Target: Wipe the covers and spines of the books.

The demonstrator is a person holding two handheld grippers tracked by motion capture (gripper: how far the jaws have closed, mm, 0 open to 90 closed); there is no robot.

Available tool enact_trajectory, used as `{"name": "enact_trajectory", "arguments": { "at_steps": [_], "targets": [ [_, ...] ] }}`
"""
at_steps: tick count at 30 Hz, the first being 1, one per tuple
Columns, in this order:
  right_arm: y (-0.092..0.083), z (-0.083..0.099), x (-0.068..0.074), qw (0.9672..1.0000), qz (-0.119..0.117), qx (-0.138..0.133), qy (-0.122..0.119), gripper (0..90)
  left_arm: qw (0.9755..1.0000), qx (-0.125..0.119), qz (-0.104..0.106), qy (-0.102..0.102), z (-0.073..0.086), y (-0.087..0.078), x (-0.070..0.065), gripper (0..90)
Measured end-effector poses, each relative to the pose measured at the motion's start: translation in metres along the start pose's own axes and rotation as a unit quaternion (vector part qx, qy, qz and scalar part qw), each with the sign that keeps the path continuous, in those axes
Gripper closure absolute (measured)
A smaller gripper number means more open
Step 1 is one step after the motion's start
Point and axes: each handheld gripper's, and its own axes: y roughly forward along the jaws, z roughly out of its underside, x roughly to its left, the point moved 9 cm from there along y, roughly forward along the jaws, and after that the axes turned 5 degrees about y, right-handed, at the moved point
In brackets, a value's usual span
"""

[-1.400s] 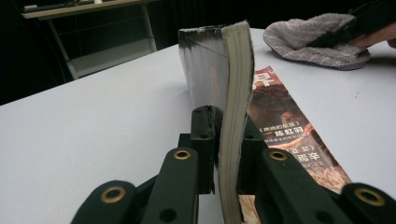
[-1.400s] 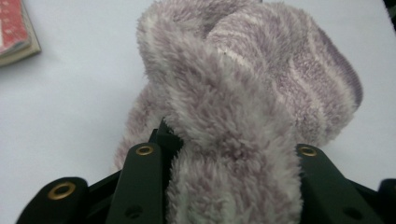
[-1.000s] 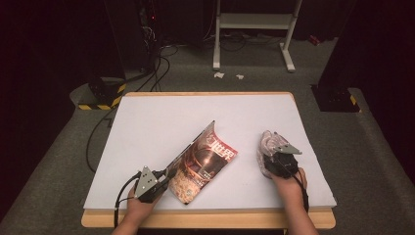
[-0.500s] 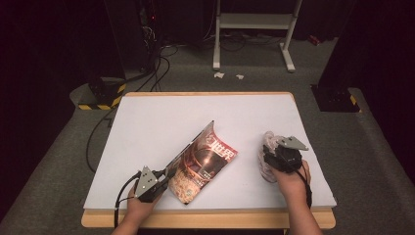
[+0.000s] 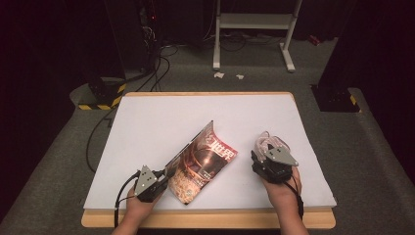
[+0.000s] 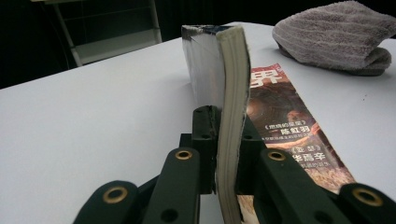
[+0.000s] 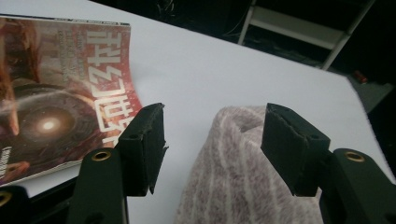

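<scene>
A magazine (image 5: 205, 161) with a red and brown cover lies near the front of the white table (image 5: 161, 122), one part of it raised off the surface. My left gripper (image 5: 164, 180) is shut on the magazine's near edge; in the left gripper view the page block (image 6: 233, 93) stands upright between the jaws of the left gripper (image 6: 224, 140). A folded grey cloth (image 5: 269, 142) lies to the right of the magazine. My right gripper (image 7: 212, 135) hovers just over the cloth (image 7: 233, 177). Its jaws have just been opening and stand apart on either side of the fold, pads not pressing.
A white metal stand (image 5: 254, 29) and cables (image 5: 156, 63) sit on the floor behind the table. Black bases with striped tape (image 5: 100, 95) stand at the table's back corners. The magazine cover (image 7: 56, 93) lies left of the right jaws.
The right gripper has lifted off the cloth and shifted slightly left, with its jaws wider than before. The left gripper and the magazine have stayed put.
</scene>
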Motion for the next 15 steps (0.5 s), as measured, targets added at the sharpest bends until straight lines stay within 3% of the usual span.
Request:
{"name": "enact_trajectory", "arguments": {
  "at_steps": [3, 4, 5, 6, 10, 15],
  "targets": [
    [-0.003, 0.002, 0.004, 0.9999, -0.01, -0.011, 0.001, 39.1, 1.0, 0.001, 0.002, -0.005, 0.0, 0.0, 0.001, 82.4],
    [-0.008, 0.004, 0.012, 0.9992, -0.031, -0.024, 0.009, 39.5, 0.9999, 0.002, 0.0, -0.013, -0.001, 0.0, 0.001, 82.4],
    [-0.008, 0.004, 0.012, 0.9992, -0.031, -0.024, 0.009, 39.5, 0.9999, 0.002, 0.0, -0.013, -0.001, 0.0, 0.001, 82.6],
    [-0.01, 0.011, 0.019, 0.9975, -0.057, -0.03, 0.028, 40.6, 0.9997, 0.0, 0.0, -0.025, -0.003, 0.0, 0.002, 82.7],
    [-0.007, 0.027, 0.032, 0.9965, -0.08, -0.016, 0.018, 41.0, 0.9987, -0.018, -0.001, -0.048, -0.011, -0.002, 0.005, 83.5],
    [-0.006, 0.032, 0.036, 0.9953, -0.094, -0.01, 0.021, 40.9, 0.9979, -0.035, -0.011, -0.053, -0.024, -0.004, 0.009, 83.8]
  ]
}}
